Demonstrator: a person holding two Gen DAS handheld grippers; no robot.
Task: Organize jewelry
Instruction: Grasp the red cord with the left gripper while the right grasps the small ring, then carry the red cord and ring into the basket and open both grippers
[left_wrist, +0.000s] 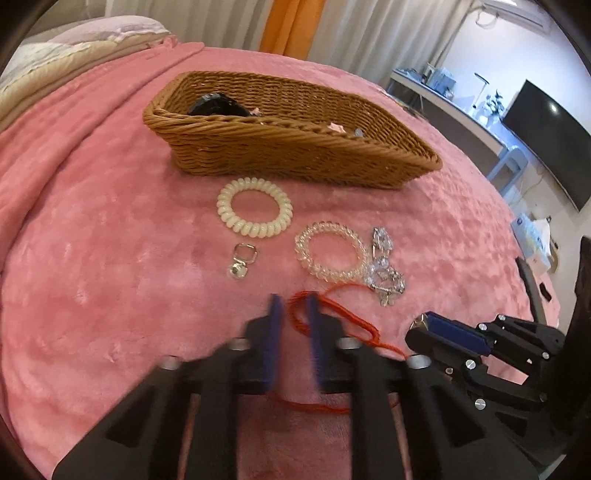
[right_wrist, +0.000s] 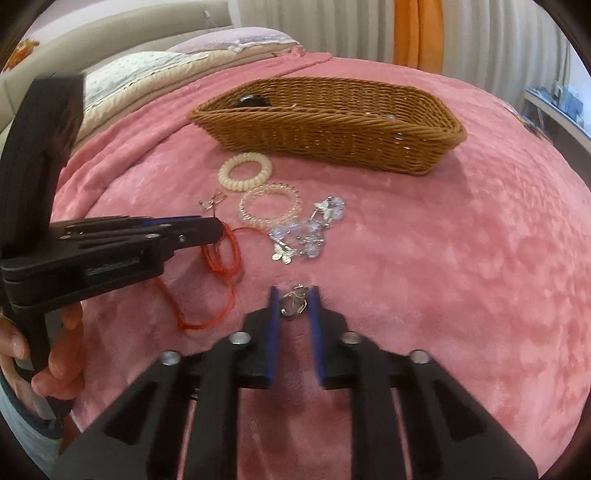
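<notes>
Lying on a pink blanket (left_wrist: 92, 240) over a bed, the jewelry sits near a wicker basket (left_wrist: 288, 147), whose wall hides most of a dark item (left_wrist: 218, 105) inside. The left tool (left_wrist: 293, 314) has its fingers spread a little around loops of a red cord (left_wrist: 332, 317); motion blur makes it unclear whether the pads touch it. The right tool (right_wrist: 293, 306) has a small silver charm (right_wrist: 294, 302) between its parted fingers; whether they touch it cannot be told. Beyond lie a cream spiral hair tie (left_wrist: 255, 212), a clear spiral hair tie (left_wrist: 330, 251), a small silver clasp (left_wrist: 242, 260) and a tangled crystal piece (left_wrist: 386, 269), its shape hard to read.
</notes>
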